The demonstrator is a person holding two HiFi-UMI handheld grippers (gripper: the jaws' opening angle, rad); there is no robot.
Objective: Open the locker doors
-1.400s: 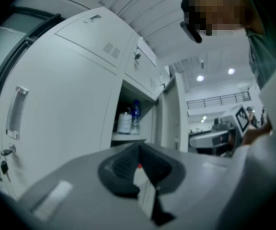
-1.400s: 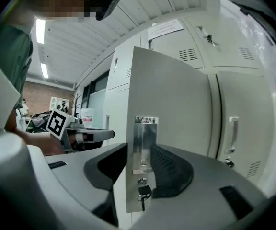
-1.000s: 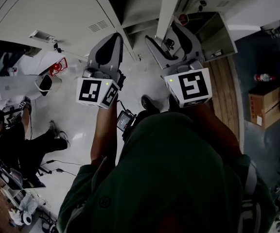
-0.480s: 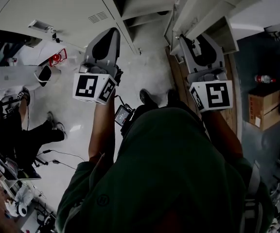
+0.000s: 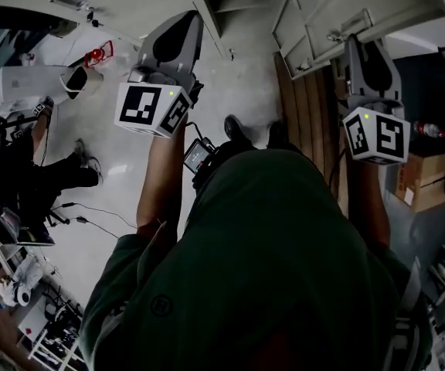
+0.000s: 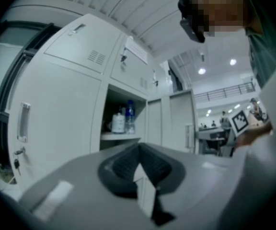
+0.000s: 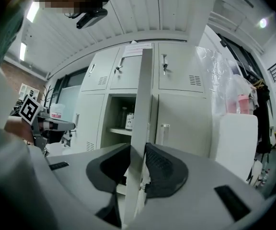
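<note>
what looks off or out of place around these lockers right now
Nothing stands out. The right tongs have just been closing on the edge of an open locker door, which hangs straight. The bottles on the shelf stand upright, nothing spilled.

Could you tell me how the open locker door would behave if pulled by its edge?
The right gripper has just been closing its jaws on the thin locker door. It looks like stiff sheet metal, so likely swings rather than bends. Its smooth paint may slip between the fingers.
</note>
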